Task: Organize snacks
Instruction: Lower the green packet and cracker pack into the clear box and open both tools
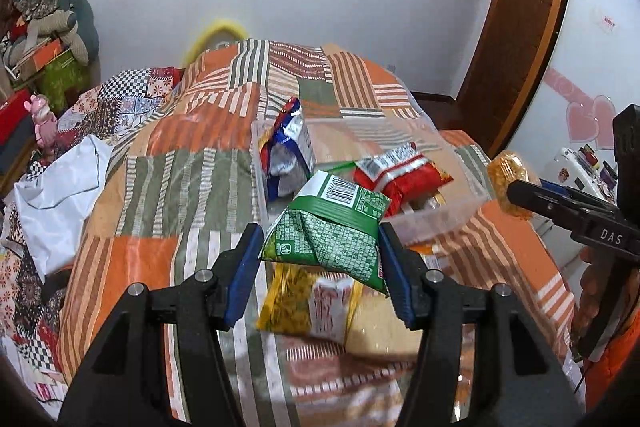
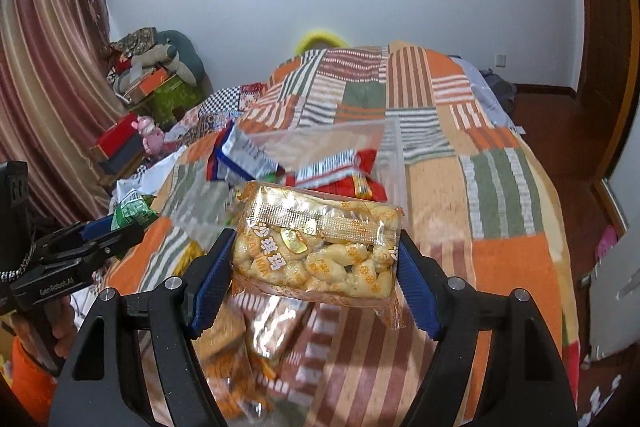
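Observation:
My left gripper [image 1: 320, 251] is shut on a green snack bag [image 1: 332, 227] and holds it above the bed, just short of the clear plastic bin [image 1: 440, 217]. The bin holds a blue and silver bag [image 1: 286, 151] and a red bag [image 1: 400, 175]. My right gripper [image 2: 316, 259] is shut on a clear yellow pack of golden pastries [image 2: 320, 247], held above the bed near the bin [image 2: 394, 155]. The right gripper also shows in the left wrist view [image 1: 516, 195] at the right. The left gripper shows in the right wrist view [image 2: 120, 227] with the green bag [image 2: 134, 209].
A yellow snack bag [image 1: 308, 303] lies on the striped patchwork bedspread [image 1: 192, 179] under my left gripper. More orange packs [image 2: 240, 343] lie under my right gripper. A white bag [image 1: 60, 195] and piled boxes [image 1: 44, 63] are at the left. A wooden door [image 1: 516, 27] is at the right.

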Motion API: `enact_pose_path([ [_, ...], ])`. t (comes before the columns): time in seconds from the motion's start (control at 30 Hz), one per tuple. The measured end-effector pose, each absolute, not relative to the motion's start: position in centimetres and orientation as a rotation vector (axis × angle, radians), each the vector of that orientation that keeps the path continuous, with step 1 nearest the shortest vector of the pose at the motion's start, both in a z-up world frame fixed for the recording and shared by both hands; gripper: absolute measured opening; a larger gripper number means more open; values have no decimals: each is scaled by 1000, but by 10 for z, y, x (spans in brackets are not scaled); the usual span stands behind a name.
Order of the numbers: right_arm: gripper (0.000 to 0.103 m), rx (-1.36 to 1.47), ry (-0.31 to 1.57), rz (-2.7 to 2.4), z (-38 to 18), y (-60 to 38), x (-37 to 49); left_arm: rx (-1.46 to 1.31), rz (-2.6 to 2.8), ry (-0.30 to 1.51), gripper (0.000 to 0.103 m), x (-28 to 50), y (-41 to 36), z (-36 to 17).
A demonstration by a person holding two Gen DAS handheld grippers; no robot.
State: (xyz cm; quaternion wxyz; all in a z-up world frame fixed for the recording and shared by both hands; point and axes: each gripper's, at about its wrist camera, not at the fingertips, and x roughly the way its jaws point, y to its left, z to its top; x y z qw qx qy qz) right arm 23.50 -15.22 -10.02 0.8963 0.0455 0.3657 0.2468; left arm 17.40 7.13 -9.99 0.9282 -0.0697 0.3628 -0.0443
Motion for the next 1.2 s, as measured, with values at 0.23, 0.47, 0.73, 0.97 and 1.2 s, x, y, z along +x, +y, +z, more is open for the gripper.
enact_pose_path([
  [0.23, 73, 95, 768, 518, -105, -139, 262, -170, -87, 761, 58, 204, 75, -106],
  [0.47, 73, 74, 812, 512, -124, -127, 283, -182, -86, 815, 58, 231, 77, -127],
  [0.73, 74, 58, 866, 519, -143, -121, 304, -177, -89, 847, 58, 255, 74, -144],
  [0.97, 75, 4, 860, 509, -148, -113, 308, -165, -81, 859, 60, 266, 69, -150],
  [1.2, 78, -45, 853, 509, -145, -115, 299, -179, -85, 863, 63, 257, 70, -147],
])
